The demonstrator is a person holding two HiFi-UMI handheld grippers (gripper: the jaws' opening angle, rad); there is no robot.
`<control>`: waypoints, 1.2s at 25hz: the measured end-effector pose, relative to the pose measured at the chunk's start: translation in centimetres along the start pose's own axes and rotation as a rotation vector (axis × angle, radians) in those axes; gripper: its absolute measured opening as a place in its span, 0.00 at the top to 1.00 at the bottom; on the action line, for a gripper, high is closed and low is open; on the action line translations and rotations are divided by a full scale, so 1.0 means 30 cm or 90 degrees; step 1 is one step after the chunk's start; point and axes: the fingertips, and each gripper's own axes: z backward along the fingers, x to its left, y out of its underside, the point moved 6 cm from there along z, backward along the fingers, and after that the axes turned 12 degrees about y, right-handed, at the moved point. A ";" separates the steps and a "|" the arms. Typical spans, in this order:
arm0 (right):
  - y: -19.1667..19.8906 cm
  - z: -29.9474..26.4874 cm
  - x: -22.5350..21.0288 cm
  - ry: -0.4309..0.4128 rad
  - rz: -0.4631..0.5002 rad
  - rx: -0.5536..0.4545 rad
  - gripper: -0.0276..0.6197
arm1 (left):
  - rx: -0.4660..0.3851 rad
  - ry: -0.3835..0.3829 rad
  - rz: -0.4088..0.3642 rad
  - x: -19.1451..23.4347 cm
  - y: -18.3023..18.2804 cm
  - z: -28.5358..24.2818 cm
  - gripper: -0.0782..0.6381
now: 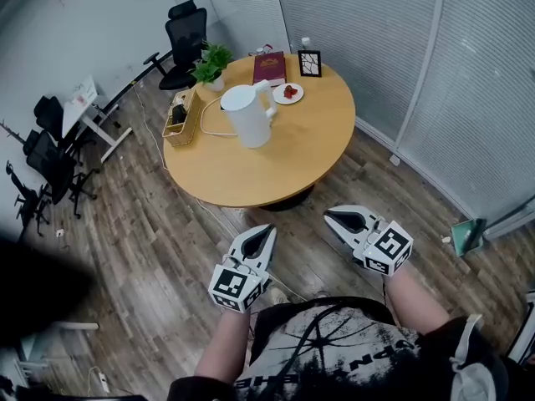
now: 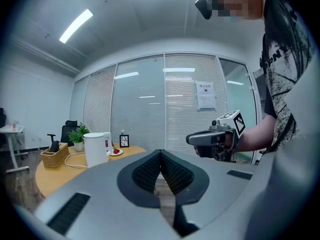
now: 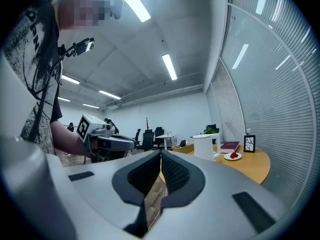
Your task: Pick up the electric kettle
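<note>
The round wooden table (image 1: 292, 153) holds a white electric kettle (image 1: 248, 114), a basket (image 1: 182, 117), a green plant (image 1: 212, 63), a red book (image 1: 268, 68), a small plate (image 1: 287, 93) and a picture frame (image 1: 309, 63).

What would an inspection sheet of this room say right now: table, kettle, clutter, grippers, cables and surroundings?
Surface: round wooden table on a wood floor.
Job's things: white kettle upright on the table, untouched.
Clutter: basket, plant, red book, framed picture, plate with red food, along the table's far and left edges.
Grippers: left gripper and right gripper both shut, empty, short of the table.
Cables: white cord loops on the table between kettle and basket.
Surroundings: office chairs, blinds behind glass.
</note>
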 end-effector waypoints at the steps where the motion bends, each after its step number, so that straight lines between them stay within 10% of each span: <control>1: 0.000 0.000 0.002 -0.003 0.001 0.001 0.92 | 0.002 0.000 0.000 -0.001 0.000 0.000 0.89; 17: 0.037 -0.035 0.009 -0.017 -0.007 0.012 0.92 | 0.025 0.007 0.005 0.015 0.032 -0.014 0.89; 30: 0.036 -0.300 -0.001 0.032 0.028 0.034 0.92 | 0.016 0.056 -0.011 0.317 0.012 -0.016 0.89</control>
